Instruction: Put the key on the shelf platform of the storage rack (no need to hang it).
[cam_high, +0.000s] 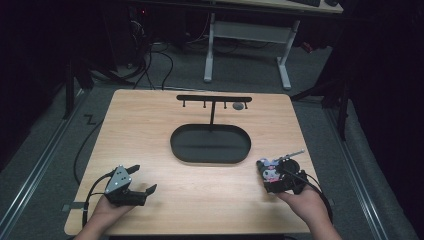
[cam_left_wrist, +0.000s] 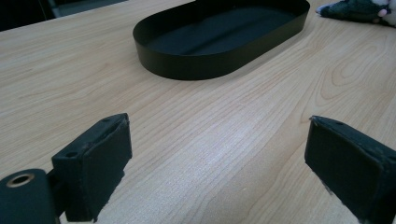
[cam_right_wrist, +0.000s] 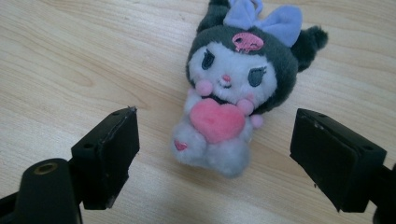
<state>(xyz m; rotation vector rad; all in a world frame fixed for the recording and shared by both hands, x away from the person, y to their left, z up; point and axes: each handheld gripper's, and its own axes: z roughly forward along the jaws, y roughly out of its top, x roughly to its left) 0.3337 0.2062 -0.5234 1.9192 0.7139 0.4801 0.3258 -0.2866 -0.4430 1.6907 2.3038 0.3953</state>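
A small plush toy (cam_right_wrist: 231, 84) lies face up on the wooden table: dark grey head, white face, lilac bow, pink heart on its chest. My right gripper (cam_right_wrist: 217, 133) is open just above it, one jaw on each side of its lower body, neither touching it. From above, the plush toy (cam_high: 266, 166) lies right of the tray under my right gripper (cam_high: 272, 175), with a metal chain (cam_high: 292, 154) trailing from it. My left gripper (cam_high: 144, 178) is open near the front left, nothing between its jaws. The left gripper (cam_left_wrist: 217, 140) faces bare wood, with the plush toy (cam_left_wrist: 359, 9) far off.
A black oval tray (cam_high: 210, 157) sits mid-table, with a thin black T-shaped rack (cam_high: 214, 98) of small hooks rising behind it. The tray (cam_left_wrist: 187, 70) lies ahead of the left gripper. Beyond the table's far edge are a grey floor, cables and white desk legs (cam_high: 208, 55).
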